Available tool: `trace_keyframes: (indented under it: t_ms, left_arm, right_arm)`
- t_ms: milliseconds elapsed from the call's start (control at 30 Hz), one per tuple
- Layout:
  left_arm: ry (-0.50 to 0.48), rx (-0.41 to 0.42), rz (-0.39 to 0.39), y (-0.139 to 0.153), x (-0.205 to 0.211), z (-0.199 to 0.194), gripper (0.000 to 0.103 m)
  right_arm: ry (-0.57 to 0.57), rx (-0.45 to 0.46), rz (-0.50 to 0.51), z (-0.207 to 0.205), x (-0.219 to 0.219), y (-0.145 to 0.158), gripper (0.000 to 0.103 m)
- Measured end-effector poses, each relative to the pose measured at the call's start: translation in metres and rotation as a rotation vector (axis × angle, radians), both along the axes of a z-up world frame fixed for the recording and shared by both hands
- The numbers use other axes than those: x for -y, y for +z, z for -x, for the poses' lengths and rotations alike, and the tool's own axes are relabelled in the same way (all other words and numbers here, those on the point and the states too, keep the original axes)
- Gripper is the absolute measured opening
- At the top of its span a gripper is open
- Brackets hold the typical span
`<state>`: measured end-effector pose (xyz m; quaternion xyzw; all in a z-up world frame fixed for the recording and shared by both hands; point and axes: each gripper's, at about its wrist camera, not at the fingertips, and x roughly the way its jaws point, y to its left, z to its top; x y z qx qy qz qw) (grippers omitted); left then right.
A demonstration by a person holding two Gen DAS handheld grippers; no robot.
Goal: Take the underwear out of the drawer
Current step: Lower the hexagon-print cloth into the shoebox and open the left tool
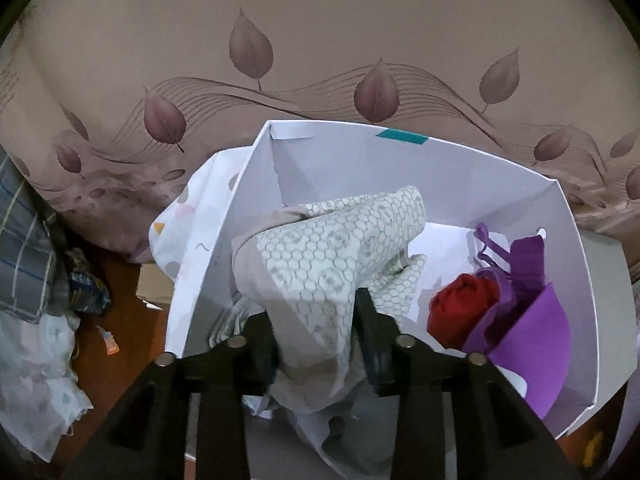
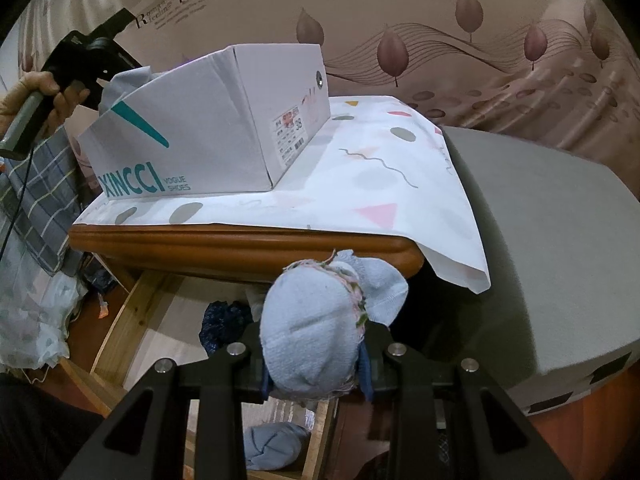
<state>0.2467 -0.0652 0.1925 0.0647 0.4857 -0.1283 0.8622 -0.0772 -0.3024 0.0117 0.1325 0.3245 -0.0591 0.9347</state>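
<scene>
A grey-white honeycomb-patterned underwear (image 1: 332, 240) lies in the white shoe box (image 1: 440, 164), draped between the fingers of my left gripper (image 1: 316, 312). The jaws stand apart and look open around the cloth. My right gripper (image 2: 316, 344) is shut on a light blue cloth bundle (image 2: 312, 320) with pink-green trim, held above the open wooden drawer (image 2: 120, 320). In the drawer lie a dark blue cloth (image 2: 224, 324) and another light blue piece (image 2: 272, 444). In the right wrist view, a hand (image 2: 40, 88) holds the left gripper's body over the box (image 2: 208, 128).
A red cloth (image 1: 464, 304) and purple items (image 1: 528, 320) share the box. The box stands on a patterned white cloth (image 2: 360, 184) over the wooden cabinet top (image 2: 240, 248). A grey mattress (image 2: 540, 240) is to the right, a leaf-print curtain (image 1: 320, 40) behind, checked fabric (image 1: 28, 248) at left.
</scene>
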Motion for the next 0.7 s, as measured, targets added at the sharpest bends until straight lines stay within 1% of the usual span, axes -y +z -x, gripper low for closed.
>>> trace_keyframes:
  t_ms: [33, 67, 100, 133, 167, 200, 267, 400, 467, 500, 567, 600, 633, 700]
  left_arm:
    - [0.000, 0.006, 0.007, 0.000, -0.001, 0.001, 0.045]
    - [-0.002, 0.007, 0.011, 0.001, -0.001, 0.002, 0.051]
    - [-0.004, 0.013, 0.017, 0.001, -0.001, 0.003, 0.060]
    - [-0.017, 0.028, 0.022, 0.003, -0.001, 0.007, 0.065]
    - [-0.032, 0.046, 0.015, 0.005, 0.001, 0.010, 0.068]
    - [-0.040, 0.061, 0.005, 0.008, 0.003, 0.014, 0.074]
    - [-0.051, 0.092, 0.005, 0.014, 0.003, 0.021, 0.076]
    - [-0.038, 0.155, 0.072, 0.036, -0.008, 0.048, 0.076]
    - [-0.022, 0.219, 0.085, 0.047, -0.019, 0.075, 0.079]
    - [-0.010, 0.245, 0.075, 0.051, -0.025, 0.088, 0.081]
    - [-0.014, 0.304, 0.054, 0.052, -0.035, 0.118, 0.084]
    - [-0.014, 0.321, 0.049, 0.051, -0.040, 0.128, 0.088]
    - [-0.003, 0.341, 0.031, 0.047, -0.047, 0.144, 0.088]
    - [0.000, 0.356, 0.024, 0.035, -0.060, 0.167, 0.089]
  right_arm:
    - [0.000, 0.001, 0.000, 0.000, 0.000, 0.000, 0.031]
    - [0.000, 0.002, -0.001, 0.000, 0.000, 0.000, 0.031]
    - [-0.002, 0.002, 0.001, 0.001, 0.000, 0.000, 0.031]
    - [-0.001, 0.000, 0.003, 0.000, 0.000, 0.000, 0.031]
    - [0.000, -0.001, 0.002, 0.000, 0.000, -0.001, 0.031]
    - [0.000, -0.002, 0.001, 0.000, 0.000, -0.001, 0.031]
    - [0.001, -0.003, 0.011, 0.000, -0.001, -0.001, 0.031]
    - [0.008, 0.011, 0.015, 0.001, -0.003, 0.001, 0.031]
    - [0.008, 0.014, 0.025, 0.002, -0.004, 0.002, 0.031]
    - [0.009, 0.015, 0.028, 0.003, -0.005, 0.002, 0.031]
    - [0.008, 0.021, 0.039, 0.004, -0.006, 0.004, 0.031]
    - [0.012, 0.029, 0.045, 0.005, -0.008, 0.006, 0.031]
    - [0.012, 0.032, 0.046, 0.006, -0.008, 0.008, 0.031]
    - [0.021, 0.042, 0.029, 0.007, -0.009, 0.014, 0.031]
